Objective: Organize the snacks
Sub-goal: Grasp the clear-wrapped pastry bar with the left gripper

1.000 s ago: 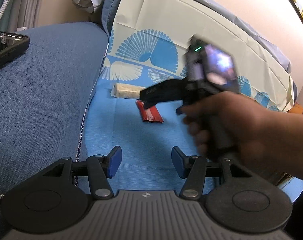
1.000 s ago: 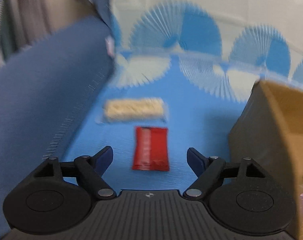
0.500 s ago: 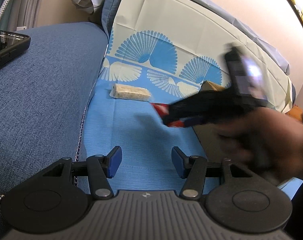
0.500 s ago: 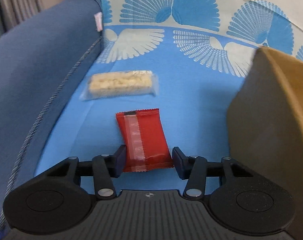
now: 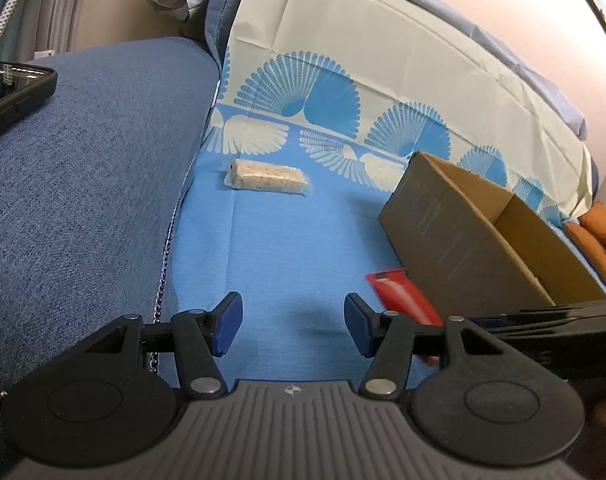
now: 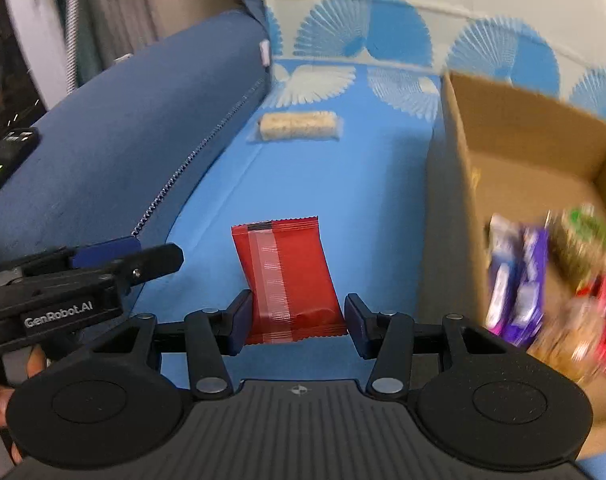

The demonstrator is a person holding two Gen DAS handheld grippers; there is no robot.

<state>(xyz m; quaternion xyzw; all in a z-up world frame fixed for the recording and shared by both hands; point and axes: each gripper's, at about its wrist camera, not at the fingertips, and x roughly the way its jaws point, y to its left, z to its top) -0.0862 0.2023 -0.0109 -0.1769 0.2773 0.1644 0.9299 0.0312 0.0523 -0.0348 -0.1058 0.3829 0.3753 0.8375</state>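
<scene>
My right gripper is shut on a red snack packet and holds it above the blue cloth, left of an open cardboard box with several wrapped snacks inside. The red packet also shows in the left wrist view beside the box. A pale cereal bar lies on the cloth farther back; it shows in the left wrist view too. My left gripper is open and empty, low over the cloth, and appears at the left of the right wrist view.
A blue sofa cushion rises on the left, with a black phone on it. The patterned cloth runs up the sofa back. Orange items lie at the far right.
My right gripper closed on the red packet, lifted it and carried it back toward the right, next to the box. My left gripper has stayed in place, open.
</scene>
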